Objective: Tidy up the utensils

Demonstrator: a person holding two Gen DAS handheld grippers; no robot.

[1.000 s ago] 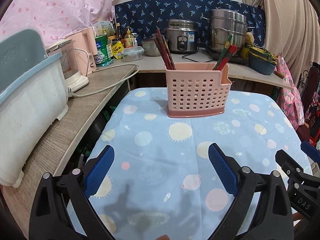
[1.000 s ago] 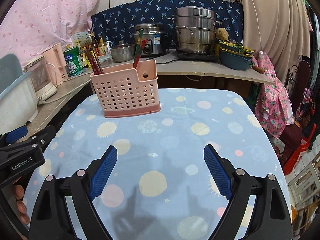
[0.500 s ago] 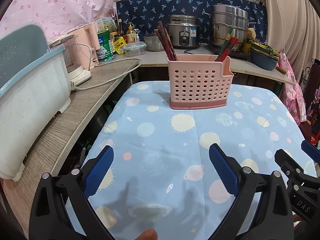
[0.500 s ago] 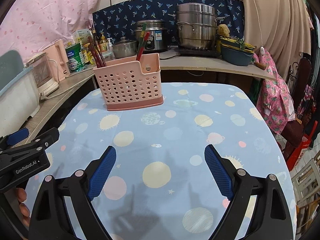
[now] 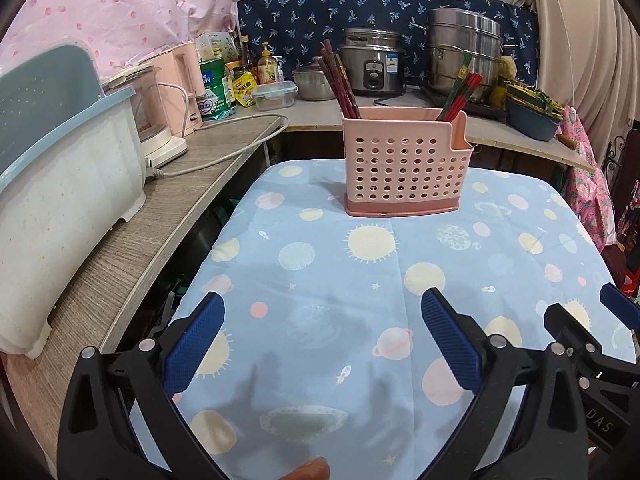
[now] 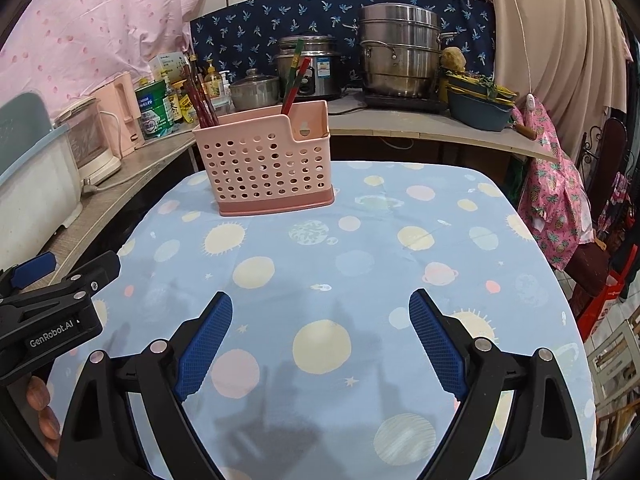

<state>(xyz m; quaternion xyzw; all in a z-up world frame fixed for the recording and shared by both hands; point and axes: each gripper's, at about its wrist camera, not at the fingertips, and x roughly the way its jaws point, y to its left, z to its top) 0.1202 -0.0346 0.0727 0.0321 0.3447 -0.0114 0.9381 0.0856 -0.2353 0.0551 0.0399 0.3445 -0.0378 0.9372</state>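
Note:
A pink perforated utensil holder [image 5: 402, 162] [image 6: 269, 164] stands upright at the far end of the table, on a blue planet-print cloth [image 5: 360, 280] [image 6: 360, 264]. Dark brown chopsticks [image 5: 339, 80] [image 6: 202, 98] lean in its left compartment. Red and green chopsticks [image 5: 460, 94] [image 6: 294, 76] lean in its right one. My left gripper [image 5: 322, 312] hovers open over the near part of the cloth, nothing between its blue pads. My right gripper [image 6: 320, 314] is open beside it, also empty. Each gripper shows at the edge of the other's view.
A wooden counter [image 5: 120, 248] runs along the left with a white and grey bin [image 5: 60, 152], a blender and a kettle. The back counter holds a rice cooker [image 5: 374, 66], a steel steamer pot [image 6: 400, 60], jars and a blue basin [image 6: 478, 110]. Pink patterned cloth hangs at right.
Both views have shifted slightly: the holder sits a little higher and farther in the frames than a second ago. Both grippers have stayed open and empty.

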